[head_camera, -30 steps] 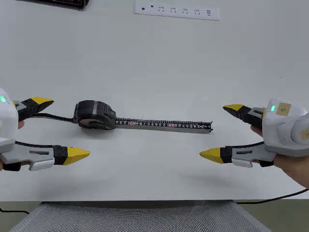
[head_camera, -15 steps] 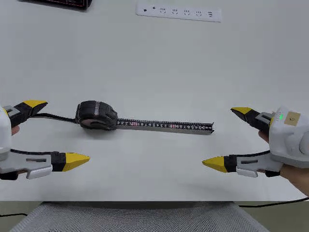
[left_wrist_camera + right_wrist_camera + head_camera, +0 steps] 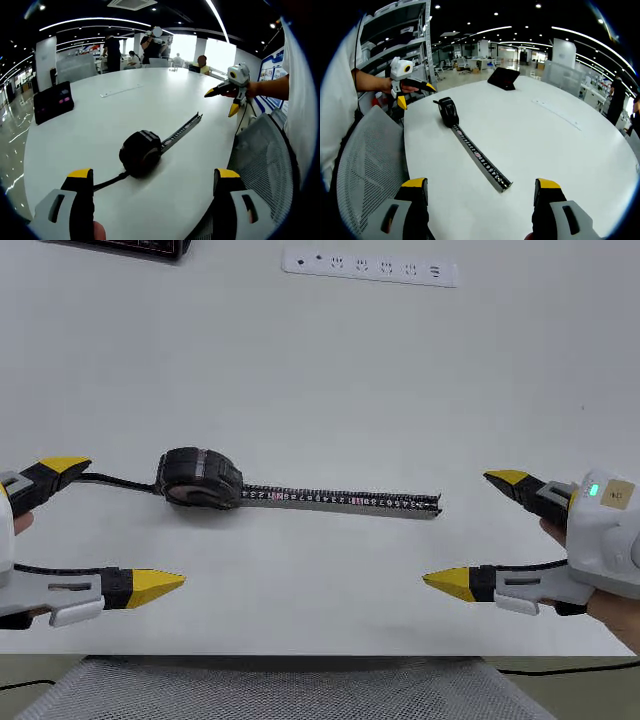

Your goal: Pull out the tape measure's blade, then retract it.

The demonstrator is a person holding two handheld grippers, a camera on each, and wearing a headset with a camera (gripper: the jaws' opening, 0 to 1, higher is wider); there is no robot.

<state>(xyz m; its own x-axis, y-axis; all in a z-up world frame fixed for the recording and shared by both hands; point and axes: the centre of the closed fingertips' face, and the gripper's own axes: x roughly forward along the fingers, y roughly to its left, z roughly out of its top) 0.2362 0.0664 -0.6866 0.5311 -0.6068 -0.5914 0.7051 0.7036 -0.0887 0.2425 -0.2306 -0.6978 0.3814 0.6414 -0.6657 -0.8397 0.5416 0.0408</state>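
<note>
I judge the blade (image 3: 340, 501) to be out. It lies flat on the tabletop (image 3: 320, 370), running from the tape measure case (image 3: 199, 478) to the right, roughly parallel with the near edge, and its hook end (image 3: 436, 507) is free. So I take retraction to be the step in hand.

To do it well, I would steady the case with the left gripper (image 3: 134, 521). I would close across its flat sides rather than over the blade's mouth, and stay off the black cord (image 3: 120, 481) that trails from the case toward the left edge. I cannot tell from here whether a lock is holding the blade; if one is, it needs releasing first. With the right gripper (image 3: 456, 528) I would take the blade near the hook and feed it back slowly, in line with the case, so it neither whips nor kinks. If I let go too soon, the hook could slam into the case.

Both grippers' jaws stand wide apart, holding nothing and touching nothing. The left gripper hovers toward the left edge, with the cord near its far jaw and the case a little beyond its tips. The right gripper hangs to the right of the hook, clear of it. In each gripper view the tape lies ahead between the two jaws, not yet reached.
</note>
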